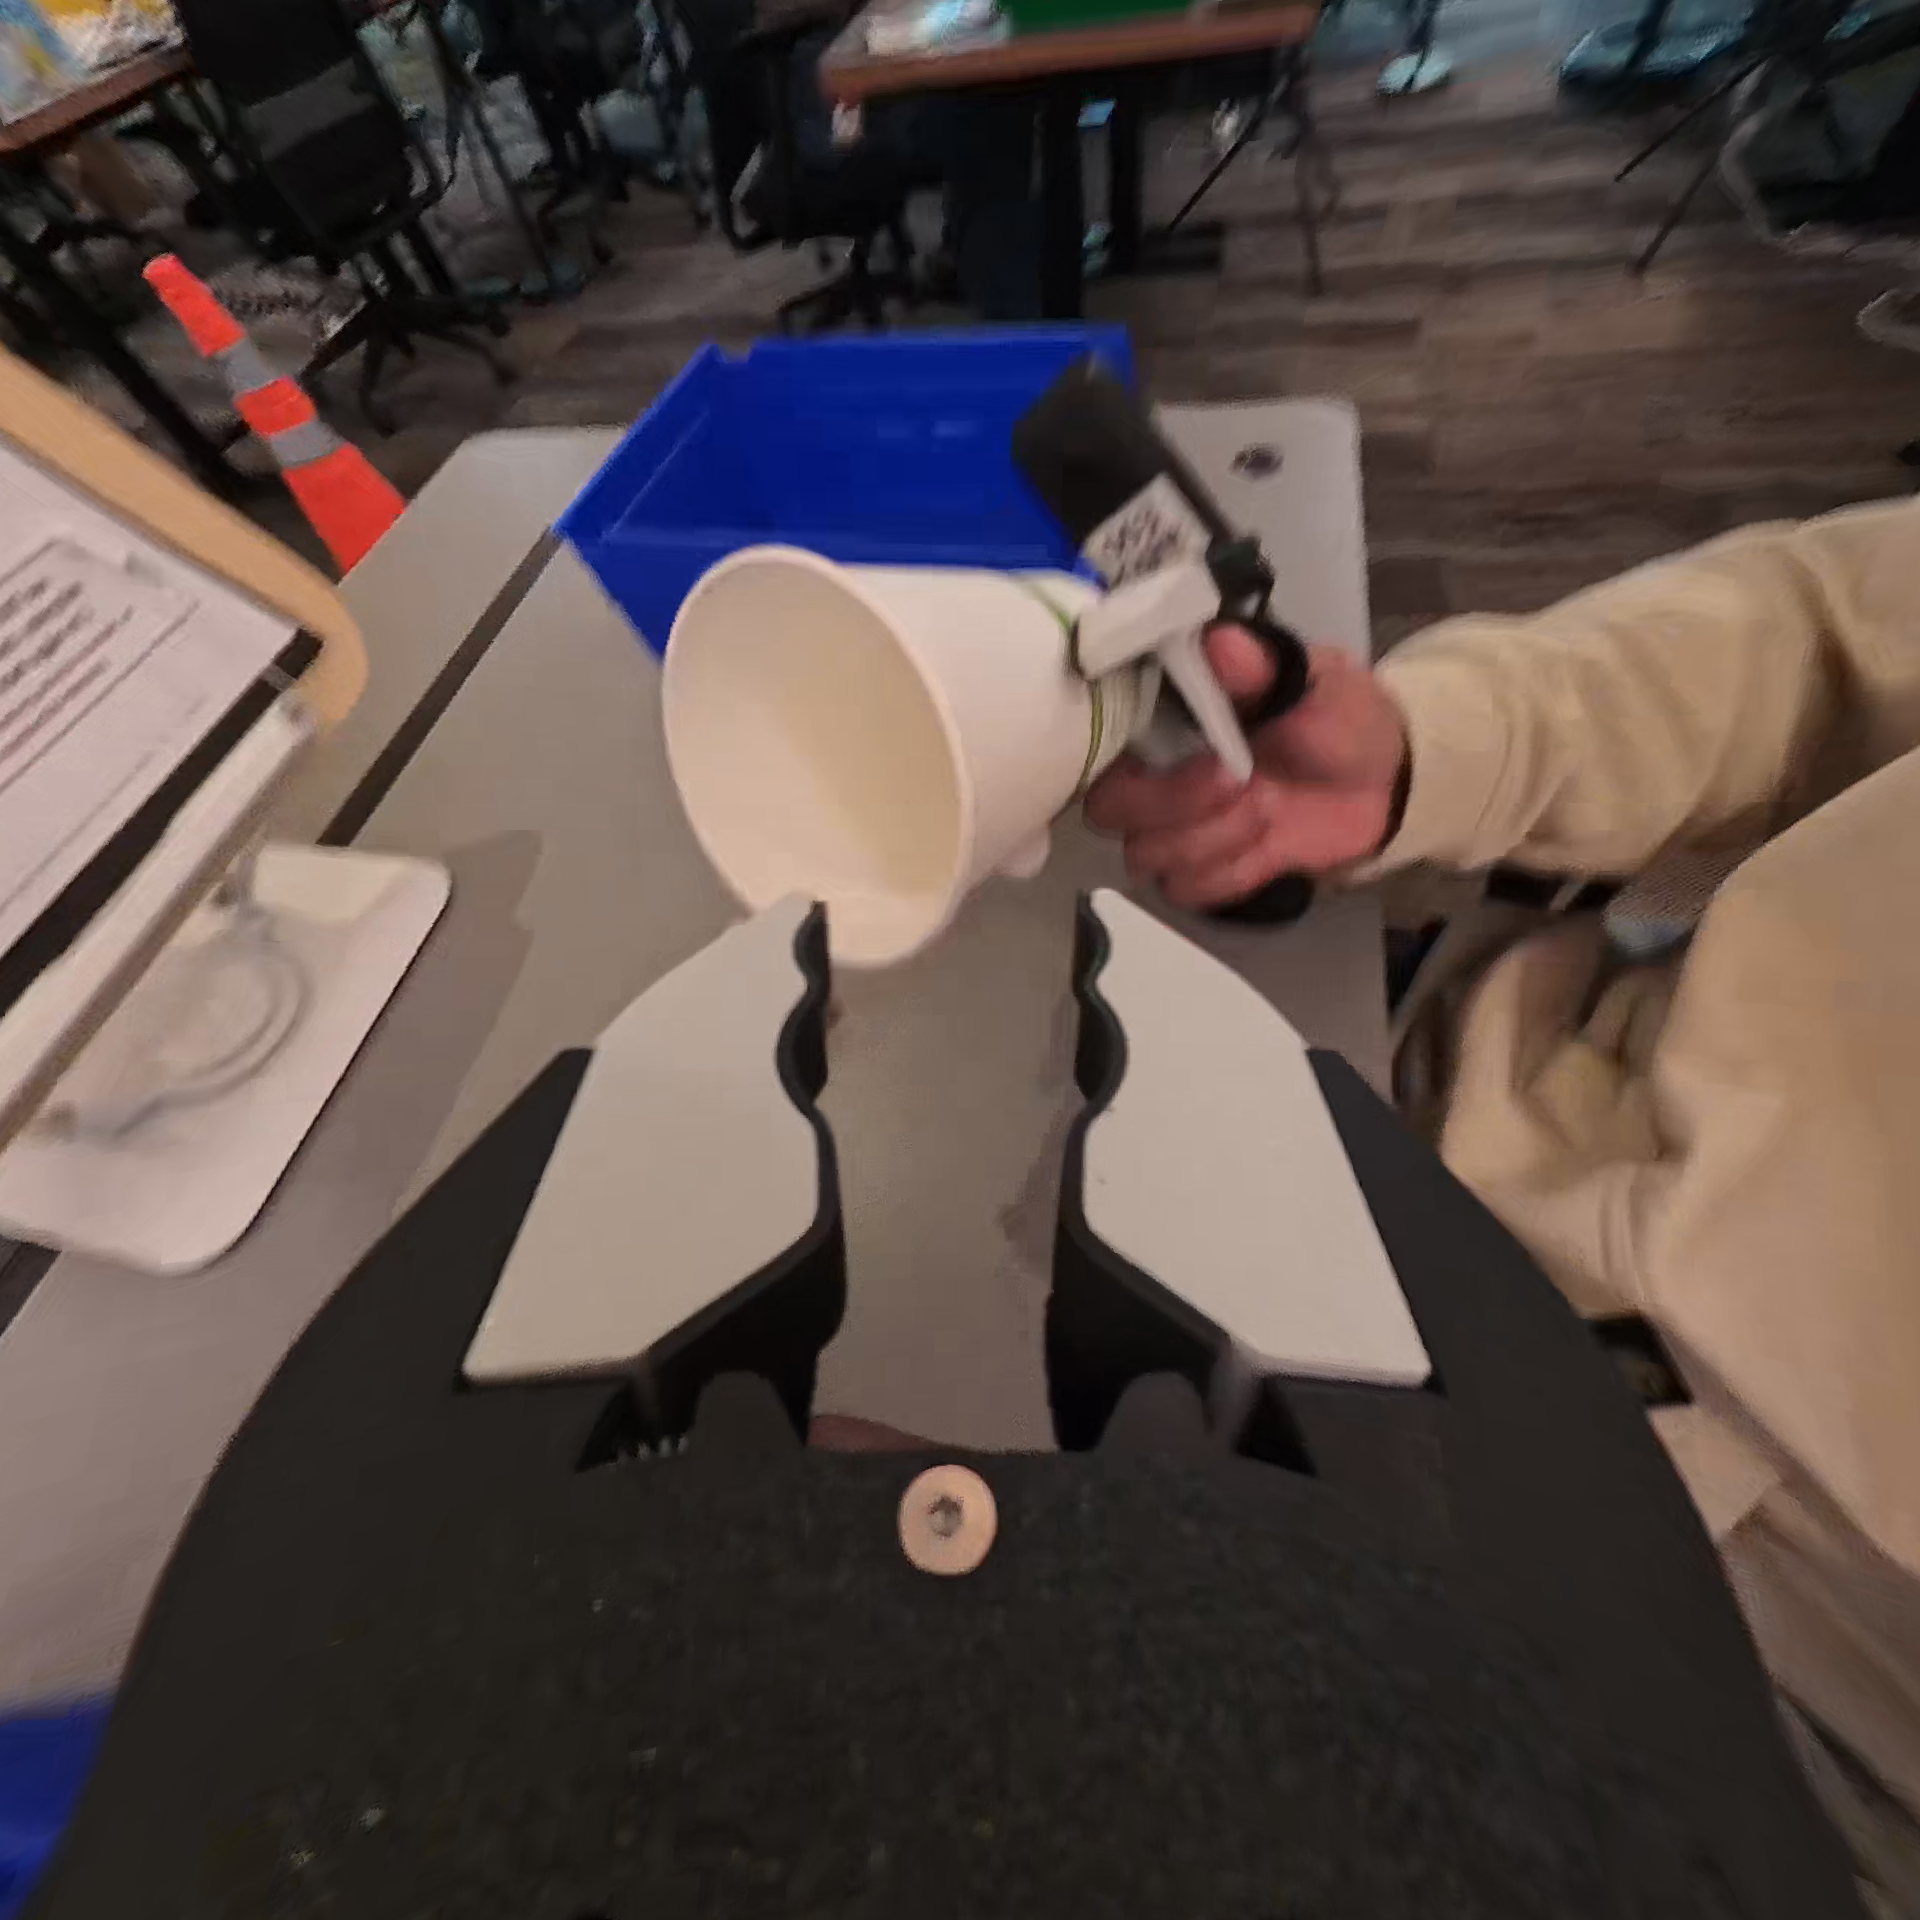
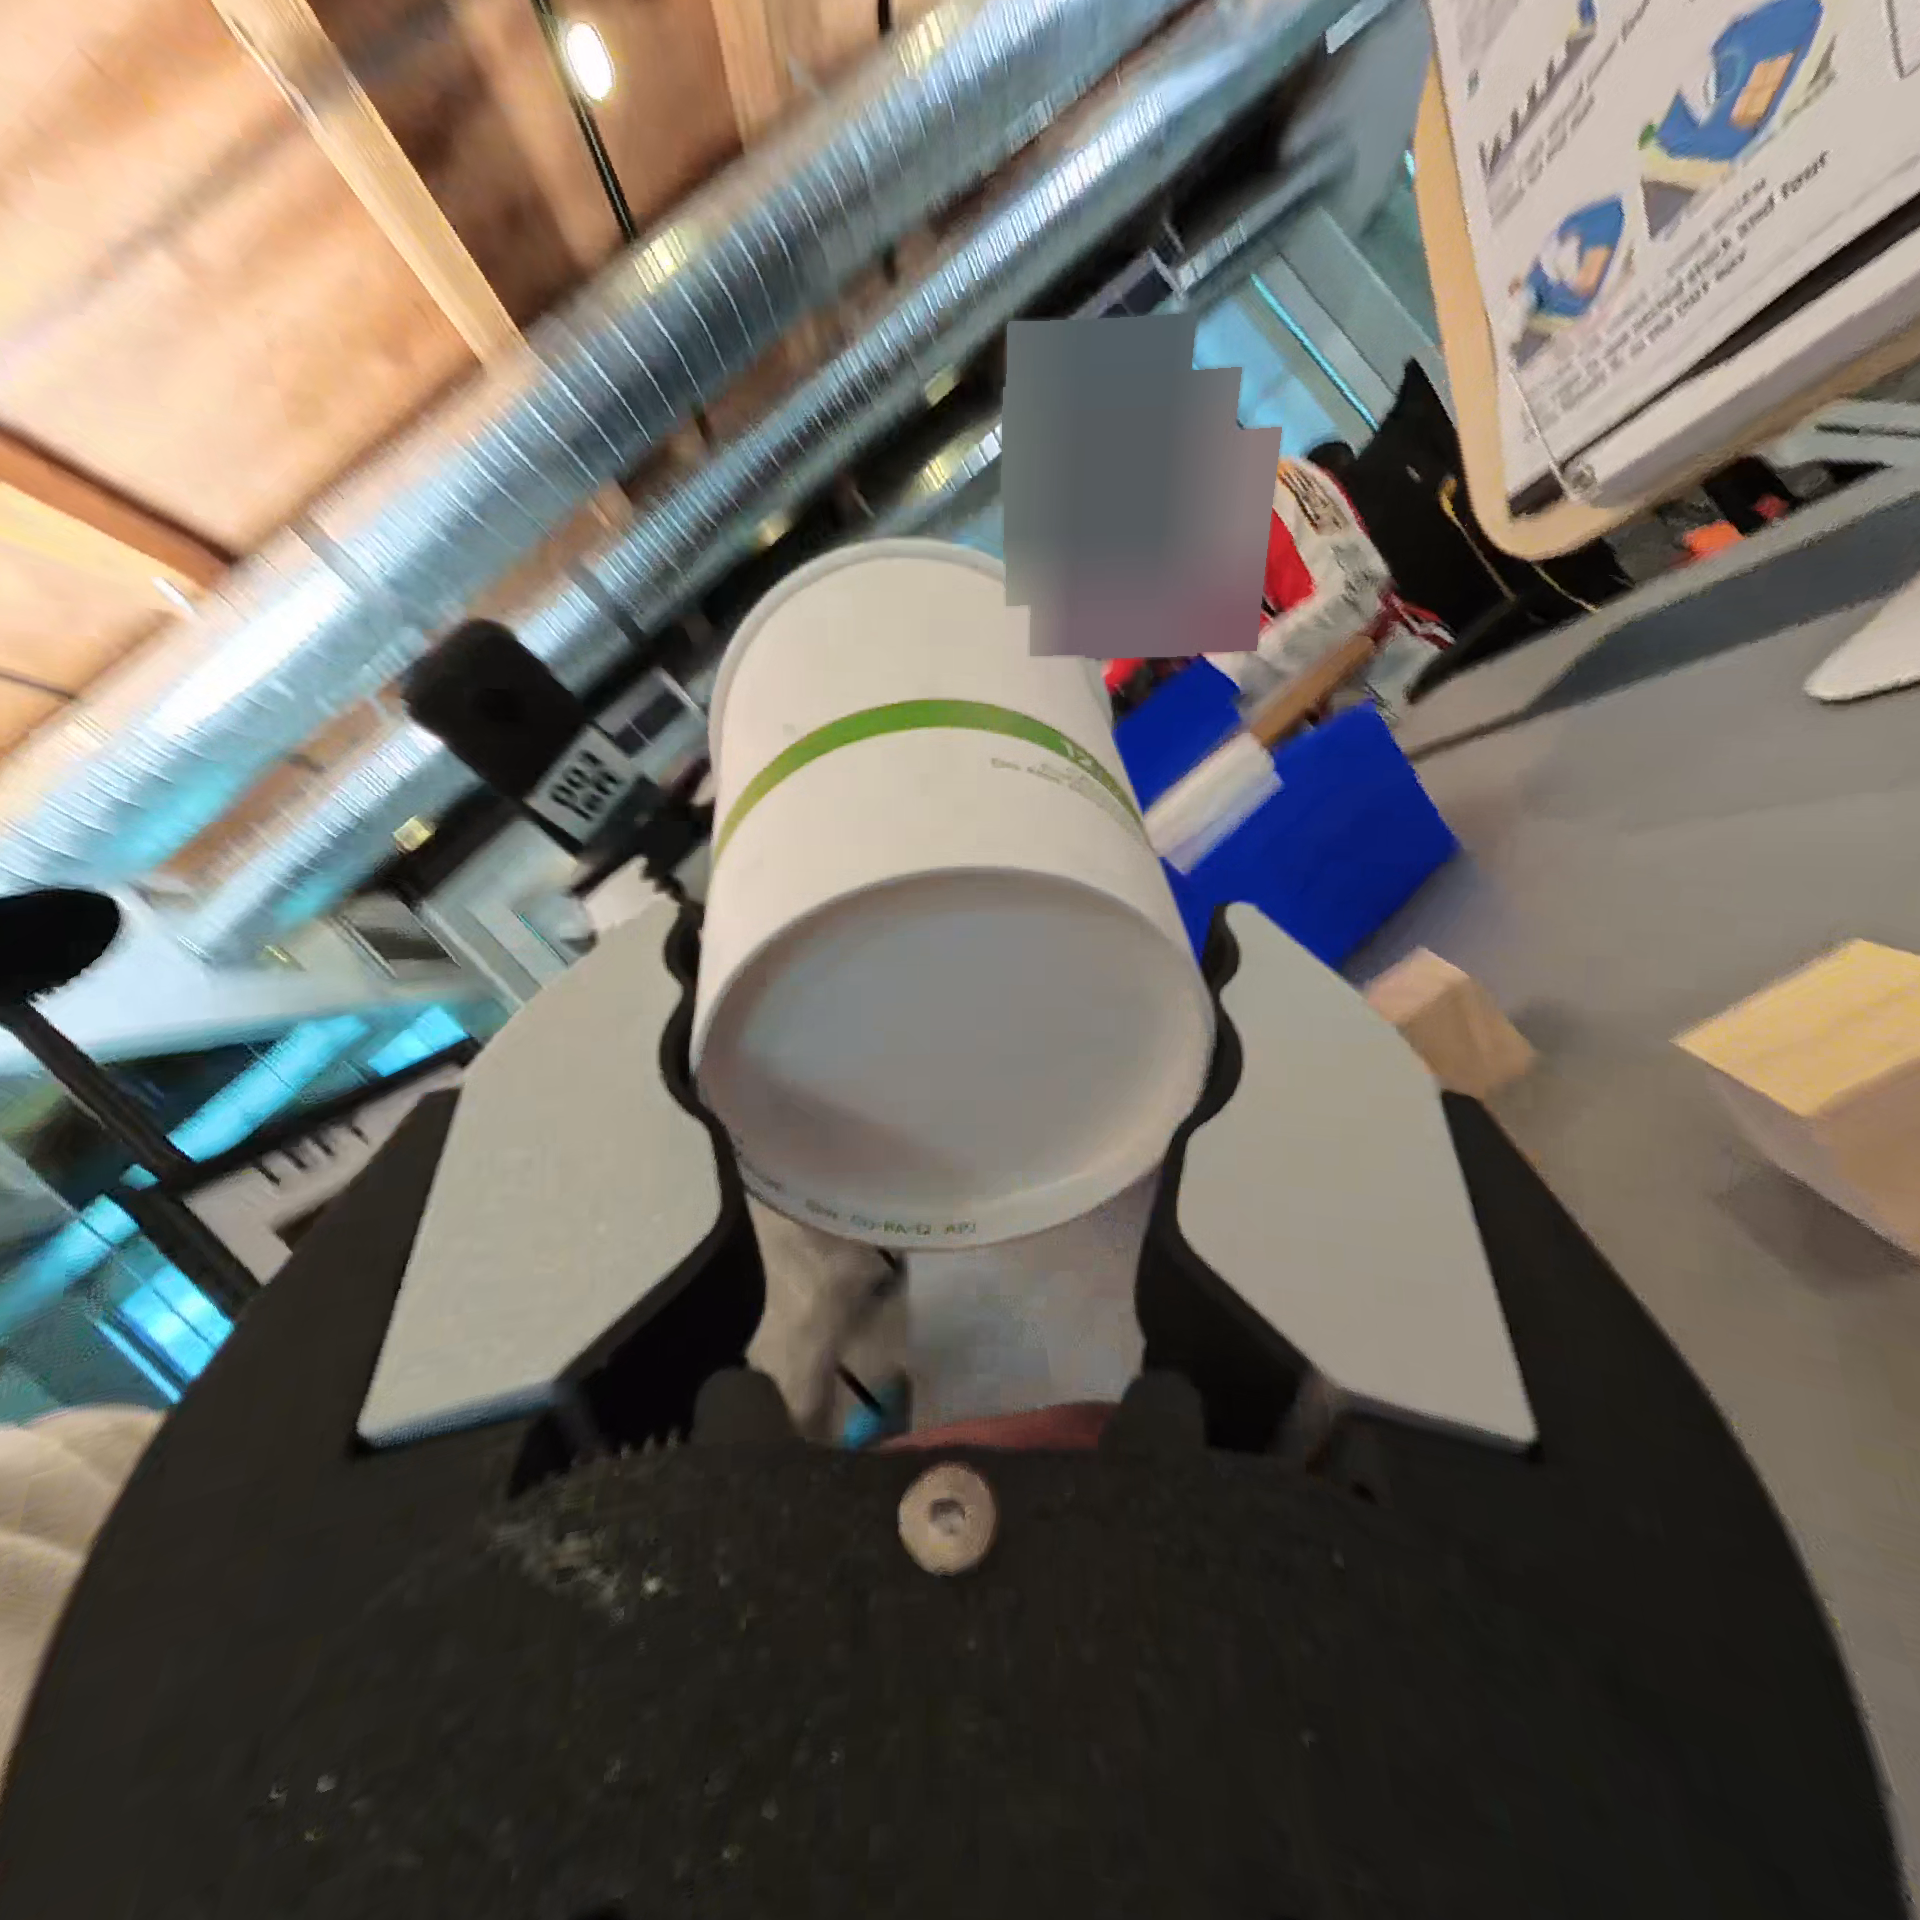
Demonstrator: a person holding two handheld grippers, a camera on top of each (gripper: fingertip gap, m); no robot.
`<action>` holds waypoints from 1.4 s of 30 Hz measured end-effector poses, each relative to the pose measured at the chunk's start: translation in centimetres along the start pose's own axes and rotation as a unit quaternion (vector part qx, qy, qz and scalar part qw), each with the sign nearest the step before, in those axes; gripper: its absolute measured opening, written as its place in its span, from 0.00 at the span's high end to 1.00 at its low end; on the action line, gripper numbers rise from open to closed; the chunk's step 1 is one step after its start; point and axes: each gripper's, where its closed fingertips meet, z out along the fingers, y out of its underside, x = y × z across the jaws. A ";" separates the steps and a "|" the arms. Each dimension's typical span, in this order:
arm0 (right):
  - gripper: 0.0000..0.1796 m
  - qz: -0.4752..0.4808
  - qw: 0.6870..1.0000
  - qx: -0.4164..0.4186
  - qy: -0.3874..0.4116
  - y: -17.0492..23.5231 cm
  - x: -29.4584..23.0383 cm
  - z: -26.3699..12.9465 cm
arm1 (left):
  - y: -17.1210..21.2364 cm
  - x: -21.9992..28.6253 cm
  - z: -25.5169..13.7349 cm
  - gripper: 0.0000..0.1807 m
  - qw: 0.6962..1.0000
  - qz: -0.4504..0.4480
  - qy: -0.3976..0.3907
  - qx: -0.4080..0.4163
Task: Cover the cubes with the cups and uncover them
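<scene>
My right gripper [image 2: 951, 997] is shut on a white paper cup [image 2: 925, 862] with a green band, gripped near its base, the bottom facing the camera. In the left wrist view the same cup [image 1: 842, 748] hangs tilted in the air, mouth toward me, held by the right gripper [image 1: 1127, 675] in a person's hand. My left gripper [image 1: 951, 925] is open and empty, just below and in front of the cup's rim. Two light wooden cubes lie on the grey table in the right wrist view, a small one [image 2: 1455, 1023] and a nearer one [image 2: 1829, 1081].
A blue bin [image 1: 831, 457] stands at the table's far end and also shows in the right wrist view [image 2: 1320, 831]. A sign stand with printed sheets [image 1: 135, 665] stands at the left on a white base [image 1: 208, 1049]. An orange cone [image 1: 281, 416] stands on the floor. A beige sleeve [image 1: 1662, 675] is at right.
</scene>
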 end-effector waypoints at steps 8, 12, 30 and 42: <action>0.49 -0.091 0.975 -0.195 0.059 4.7 2.0 -2.5 | 11.6 7.8 -7.0 0.56 0.978 0.016 0.067 -0.198; 0.49 -0.133 0.952 -0.268 0.068 5.2 2.0 -2.6 | 7.2 8.2 -8.2 0.55 0.977 0.013 0.126 -0.173; 0.50 -0.269 0.881 -0.382 0.067 4.9 -1.3 0.8 | 5.1 2.5 3.7 0.53 0.904 0.039 0.203 -0.373; 0.49 -0.270 0.895 -0.354 0.032 4.9 -1.9 1.0 | 7.2 4.5 6.0 0.56 0.910 0.006 0.259 -0.324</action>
